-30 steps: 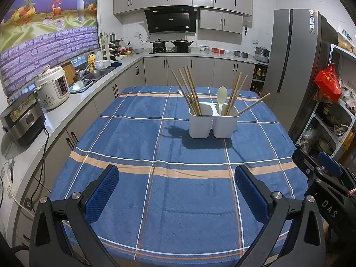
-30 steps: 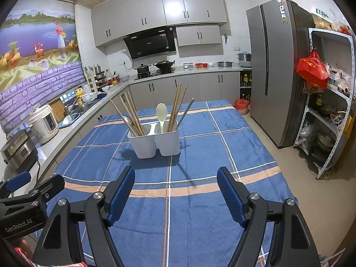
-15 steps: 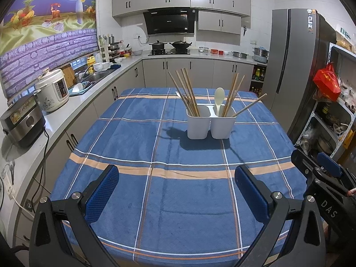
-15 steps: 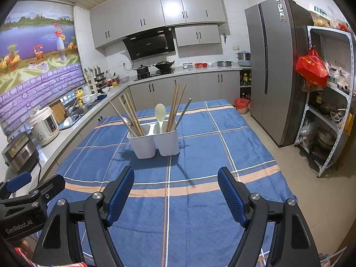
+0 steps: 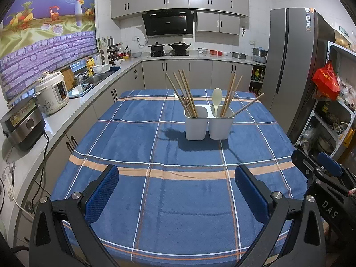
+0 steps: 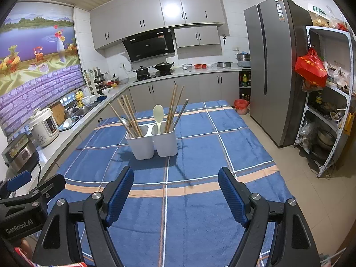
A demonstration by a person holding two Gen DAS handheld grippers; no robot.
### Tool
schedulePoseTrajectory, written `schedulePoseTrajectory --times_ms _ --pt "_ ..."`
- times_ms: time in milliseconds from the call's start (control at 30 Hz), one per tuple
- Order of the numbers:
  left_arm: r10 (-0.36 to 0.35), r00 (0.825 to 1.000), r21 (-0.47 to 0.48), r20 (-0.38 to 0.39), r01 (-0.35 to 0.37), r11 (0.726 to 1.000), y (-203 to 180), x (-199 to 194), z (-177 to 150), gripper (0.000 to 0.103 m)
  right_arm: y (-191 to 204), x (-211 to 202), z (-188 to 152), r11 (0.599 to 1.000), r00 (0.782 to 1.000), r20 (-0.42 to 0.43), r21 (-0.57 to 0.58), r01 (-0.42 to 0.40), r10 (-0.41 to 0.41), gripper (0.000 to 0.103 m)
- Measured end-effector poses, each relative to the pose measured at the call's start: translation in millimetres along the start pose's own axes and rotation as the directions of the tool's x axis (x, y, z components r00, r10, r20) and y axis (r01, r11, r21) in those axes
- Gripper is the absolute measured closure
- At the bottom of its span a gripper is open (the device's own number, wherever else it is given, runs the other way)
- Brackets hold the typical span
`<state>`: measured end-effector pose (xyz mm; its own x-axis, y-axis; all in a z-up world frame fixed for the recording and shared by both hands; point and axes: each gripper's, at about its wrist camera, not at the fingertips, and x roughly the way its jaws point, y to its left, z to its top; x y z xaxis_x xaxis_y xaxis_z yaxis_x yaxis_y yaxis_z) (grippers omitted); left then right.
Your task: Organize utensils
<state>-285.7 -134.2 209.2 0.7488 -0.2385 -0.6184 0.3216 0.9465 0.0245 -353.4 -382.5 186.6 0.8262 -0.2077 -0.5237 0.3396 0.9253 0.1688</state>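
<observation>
Standing loose in the white holder [image 5: 209,122], the chopsticks [image 5: 185,95] look light, stiff and slippery; grip mid-shaft; both grippers gape empty.

Your worktop cloth [image 5: 178,200] is blue plaid, crossed by white lines and orange bands. You see a white holder [image 5: 209,124] carrying tan chopsticks [image 5: 184,93] (and one cream spoon [image 5: 217,100]).

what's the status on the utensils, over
Both hand-held grippers, left and right, open, empty. Utensil holder upright on tablecloth, chopsticks inside. Path clear.
</observation>
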Motion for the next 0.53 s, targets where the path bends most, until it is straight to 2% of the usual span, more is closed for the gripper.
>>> schedulePoseTrajectory --times_ms 533 --pt "-0.006 0.998 0.004 -0.069 0.006 1.0 4.6 23.9 -8.5 0.0 -7.4 20.9 -12.2 1.0 0.998 -0.066 0.014 0.015 -0.014 0.02"
